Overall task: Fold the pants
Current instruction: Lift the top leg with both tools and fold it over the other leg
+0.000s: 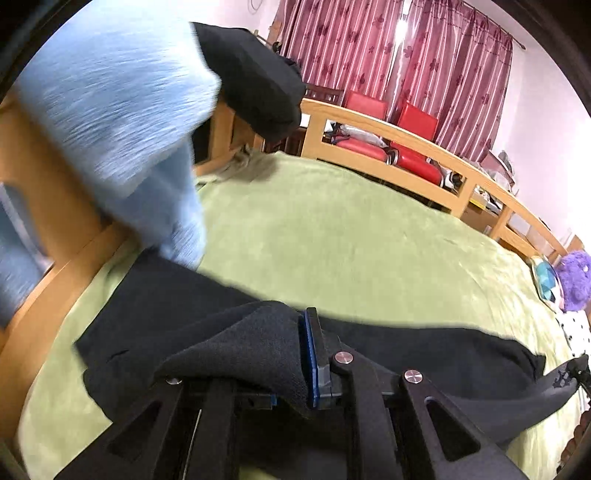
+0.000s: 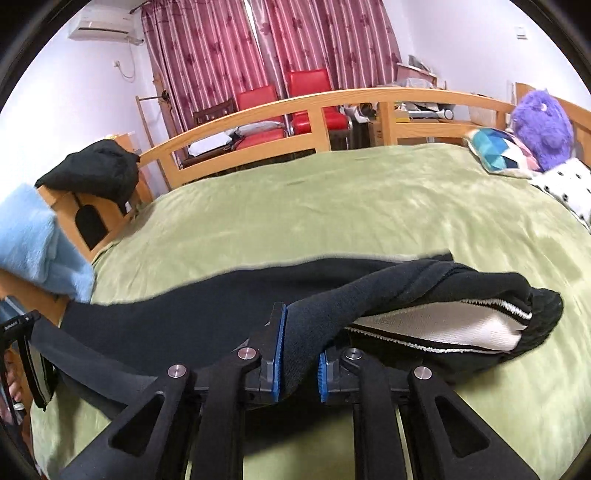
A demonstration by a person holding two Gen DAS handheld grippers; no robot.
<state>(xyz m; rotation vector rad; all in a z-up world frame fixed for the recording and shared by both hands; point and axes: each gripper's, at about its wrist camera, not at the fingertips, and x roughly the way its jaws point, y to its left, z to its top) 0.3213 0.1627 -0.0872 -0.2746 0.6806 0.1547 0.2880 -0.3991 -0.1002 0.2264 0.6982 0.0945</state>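
Now pants edge aloft (bed open)

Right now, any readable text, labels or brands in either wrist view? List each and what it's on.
None can be read.
Air conditioner: a small mark on its front, too small to read.
Black device at the left edge of the right wrist view: small white lettering, too blurred to read.
Black pants: no print visible.
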